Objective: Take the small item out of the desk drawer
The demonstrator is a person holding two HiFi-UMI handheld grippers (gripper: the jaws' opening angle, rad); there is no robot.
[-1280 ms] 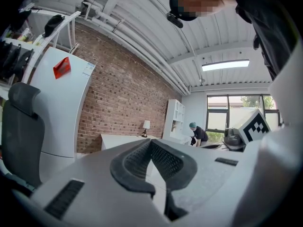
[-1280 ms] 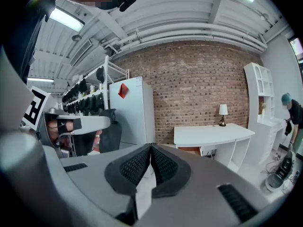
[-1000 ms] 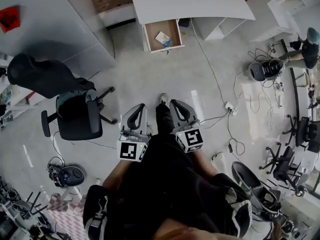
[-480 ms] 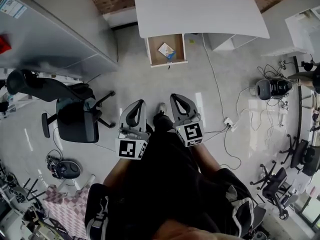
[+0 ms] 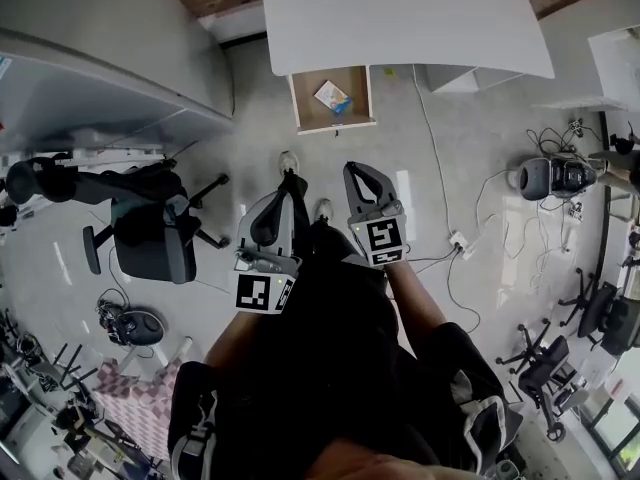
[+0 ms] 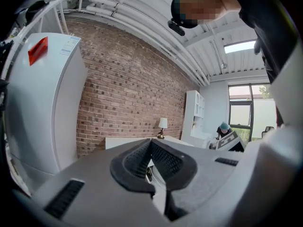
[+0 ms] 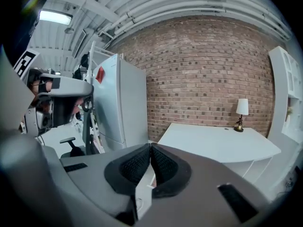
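You stand on the pale floor facing the white desk [image 5: 400, 18], a gripper in each hand held low in front of your body, well apart from the open drawer [image 5: 297, 103]. The drawer is pulled out below the desk's front edge, near its left end as you face it. The small item [image 5: 332, 96], white with a touch of blue, lies on the drawer's brown bottom about midway between its side walls, clear of the front wall. The left gripper [image 5: 284, 198] has its jaws pressed together with nothing between them; its own view shows the ribbed black pads meeting at the tip [image 6: 151, 143]. The right gripper [image 5: 358, 169] is likewise closed and empty, pads meeting in a point [image 7: 150, 146] that aims toward the desk. A small table lamp [image 7: 242, 109] stands near the desk's far right corner, against the brick wall [image 7: 203, 70]. A tall white cabinet [image 7: 120, 103] with a red label rises left of the desk. A black office chair [image 5: 150, 233] sits on the floor to your left, and cables with a power strip [image 5: 460, 240] trail across the floor to your right.
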